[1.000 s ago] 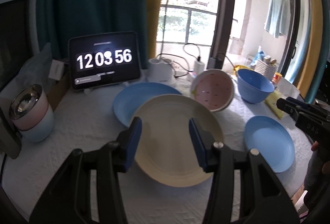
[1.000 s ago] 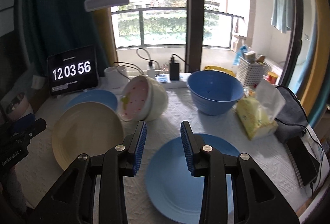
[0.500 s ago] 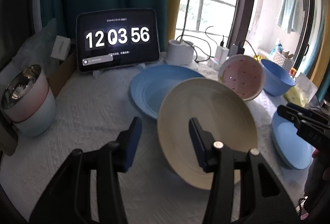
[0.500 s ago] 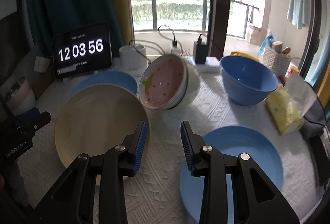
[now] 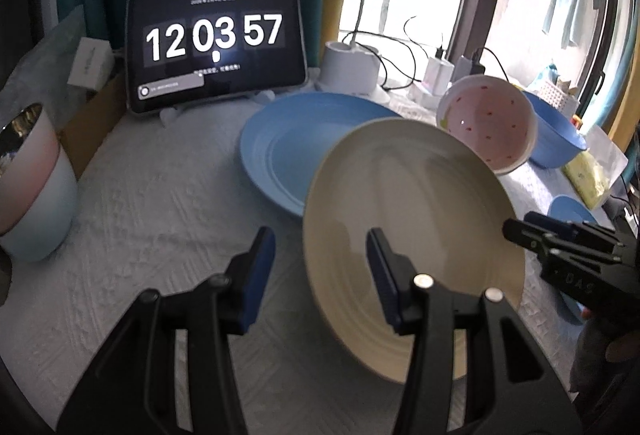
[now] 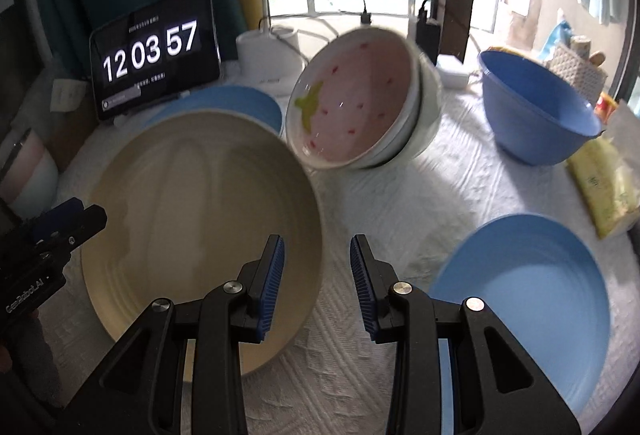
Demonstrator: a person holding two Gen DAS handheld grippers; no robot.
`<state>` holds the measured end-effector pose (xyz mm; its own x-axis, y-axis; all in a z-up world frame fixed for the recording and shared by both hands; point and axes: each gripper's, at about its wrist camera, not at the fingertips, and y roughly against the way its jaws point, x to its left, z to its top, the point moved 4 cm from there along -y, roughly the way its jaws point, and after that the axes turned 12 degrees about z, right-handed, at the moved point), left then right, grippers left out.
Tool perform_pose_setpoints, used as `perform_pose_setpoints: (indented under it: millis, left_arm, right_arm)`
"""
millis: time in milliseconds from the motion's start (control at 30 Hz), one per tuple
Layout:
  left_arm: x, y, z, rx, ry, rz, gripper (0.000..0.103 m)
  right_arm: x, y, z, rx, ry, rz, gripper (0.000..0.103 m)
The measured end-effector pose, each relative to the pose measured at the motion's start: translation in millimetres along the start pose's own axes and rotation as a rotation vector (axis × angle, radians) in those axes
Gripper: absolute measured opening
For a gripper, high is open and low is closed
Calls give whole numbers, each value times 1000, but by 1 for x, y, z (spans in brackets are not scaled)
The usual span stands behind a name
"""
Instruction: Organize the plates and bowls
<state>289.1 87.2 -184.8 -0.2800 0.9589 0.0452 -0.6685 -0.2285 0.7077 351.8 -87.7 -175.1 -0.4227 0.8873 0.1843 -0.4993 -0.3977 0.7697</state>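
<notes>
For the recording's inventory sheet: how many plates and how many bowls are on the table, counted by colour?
Blue plates: 2, the large blue plate and the small blue plate
Cream plates: 1, the cream plate
Blue bowls: 1, the blue bowl
Strawberry-print bowls: 1 seen, the tilted bowl, possibly nested in another
Total: 5

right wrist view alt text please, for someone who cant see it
An open right claw hovers over the near edge of a round cream plate on a white cloth, with a blue plate at right and a tilted strawberry-print bowl behind.
</notes>
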Motion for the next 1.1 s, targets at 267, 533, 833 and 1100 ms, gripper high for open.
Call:
perform_pose_setpoints:
  millis: [267,533,833,1100]
  left_arm:
    - [-1,-7,-1,-10,-6,19,48]
    - [-7,-6,-6,-5,-37,10,38]
    - [-6,6,-8,-15,-37,8,35]
    - [-9,26,-9,-47,-44,-1,35]
  right_arm:
    - [0,-17,-3,48,8,27,36]
    - [8,-17,-6,51,56,24,24]
    - [9,-7,-8,32,62,13,19]
    - [10,14,-11,-16,67,9,19]
